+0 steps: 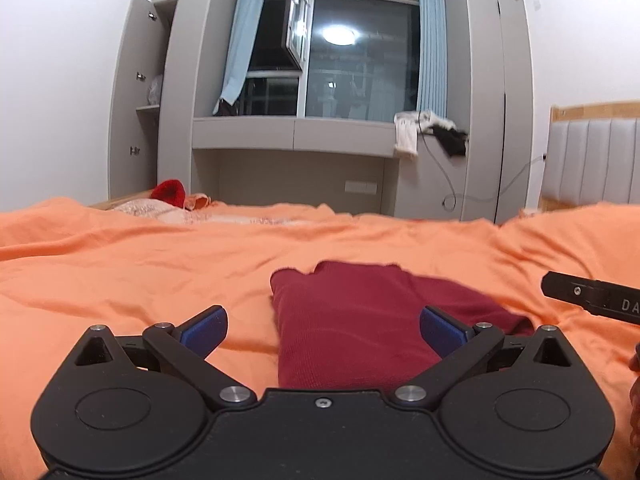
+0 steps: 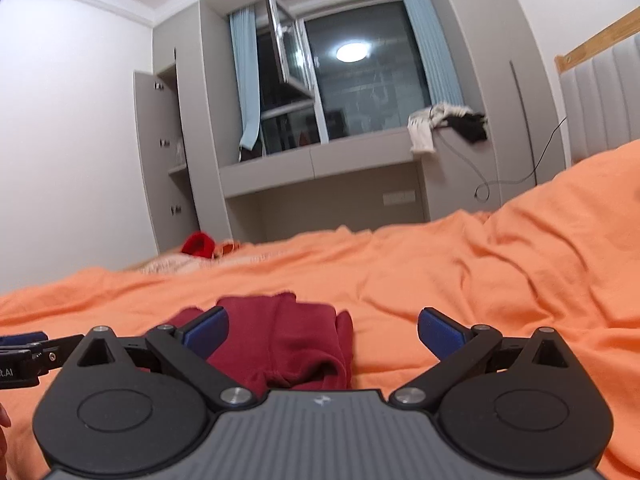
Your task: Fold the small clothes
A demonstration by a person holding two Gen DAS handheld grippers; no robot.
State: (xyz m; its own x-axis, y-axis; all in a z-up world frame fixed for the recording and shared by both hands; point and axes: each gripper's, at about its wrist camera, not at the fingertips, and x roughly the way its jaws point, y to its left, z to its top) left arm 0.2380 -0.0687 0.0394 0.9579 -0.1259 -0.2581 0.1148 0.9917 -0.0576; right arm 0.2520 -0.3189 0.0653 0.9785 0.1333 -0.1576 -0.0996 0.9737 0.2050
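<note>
A dark red folded garment (image 1: 360, 320) lies on the orange bedspread (image 1: 120, 272). My left gripper (image 1: 323, 330) is open and empty, its blue pads spread just above the near end of the garment. The garment shows in the right wrist view (image 2: 288, 340) as a folded bundle. My right gripper (image 2: 322, 332) is open and empty, with its left pad over the garment's near edge. The right gripper's body shows at the right edge of the left wrist view (image 1: 592, 296). The left gripper's tip shows at the left edge of the right wrist view (image 2: 24, 350).
A bright red item (image 1: 170, 191) and a pale pink patterned cloth (image 1: 192, 214) lie at the far side of the bed. Grey cabinets, a window ledge with clothes (image 1: 428, 130) and a padded headboard (image 1: 592, 160) stand beyond.
</note>
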